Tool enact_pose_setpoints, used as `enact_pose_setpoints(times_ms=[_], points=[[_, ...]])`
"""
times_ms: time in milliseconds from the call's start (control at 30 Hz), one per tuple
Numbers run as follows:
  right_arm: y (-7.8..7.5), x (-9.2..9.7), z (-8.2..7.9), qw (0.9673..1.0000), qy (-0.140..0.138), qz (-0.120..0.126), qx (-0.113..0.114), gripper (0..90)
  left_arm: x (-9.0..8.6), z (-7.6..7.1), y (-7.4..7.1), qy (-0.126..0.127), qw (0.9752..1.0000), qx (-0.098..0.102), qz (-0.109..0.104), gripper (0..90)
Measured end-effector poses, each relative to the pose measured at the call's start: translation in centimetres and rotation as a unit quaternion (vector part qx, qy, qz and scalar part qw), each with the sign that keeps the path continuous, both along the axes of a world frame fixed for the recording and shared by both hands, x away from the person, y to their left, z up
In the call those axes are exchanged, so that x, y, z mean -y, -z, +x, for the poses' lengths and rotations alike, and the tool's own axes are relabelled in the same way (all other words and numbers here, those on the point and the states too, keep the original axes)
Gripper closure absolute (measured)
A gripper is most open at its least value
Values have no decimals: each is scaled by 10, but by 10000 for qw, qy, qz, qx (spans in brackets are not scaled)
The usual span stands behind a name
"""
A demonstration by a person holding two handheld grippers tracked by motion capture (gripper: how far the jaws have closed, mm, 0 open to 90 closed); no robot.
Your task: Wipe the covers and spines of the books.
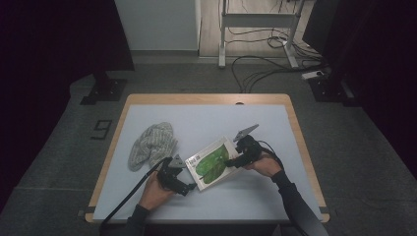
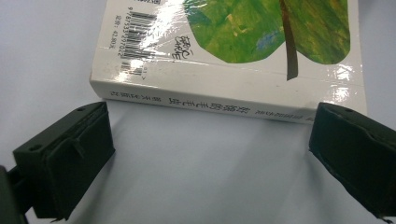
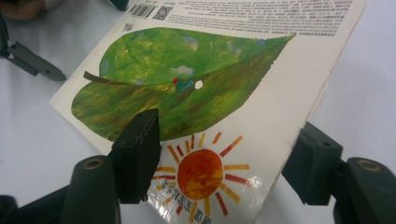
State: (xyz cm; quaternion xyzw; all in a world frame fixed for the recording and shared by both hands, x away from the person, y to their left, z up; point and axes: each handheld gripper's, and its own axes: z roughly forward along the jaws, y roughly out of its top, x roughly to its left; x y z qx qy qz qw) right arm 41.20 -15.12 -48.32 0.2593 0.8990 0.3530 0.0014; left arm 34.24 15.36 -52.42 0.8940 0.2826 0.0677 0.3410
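Your right gripper [image 3: 219, 163] straddles a corner of the book [image 1: 212, 162], pads not seen pressing; your left gripper [image 2: 210, 154] gapes before its spine. Book lies mid-desk [image 1: 255, 196], toward the near edge.

The high view looks forward and down from above the table's [image 1: 147, 101] near side; each gripper view sits close and low, along its jaws; all three share the book [image 1: 212, 162], mid-frame from above.
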Motion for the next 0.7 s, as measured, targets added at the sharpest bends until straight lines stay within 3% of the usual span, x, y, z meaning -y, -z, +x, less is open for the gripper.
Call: enact_pose_setpoints(times_ms=[533, 700], points=[[1, 10, -15, 9999, -100, -97, 76, 438, -1, 2, -3, -72, 9996, -142, -240, 0], [1, 12, -20, 9998, -109, -100, 162, 457, -1, 4, -4, -49, 9996, -178, -224, 0]])
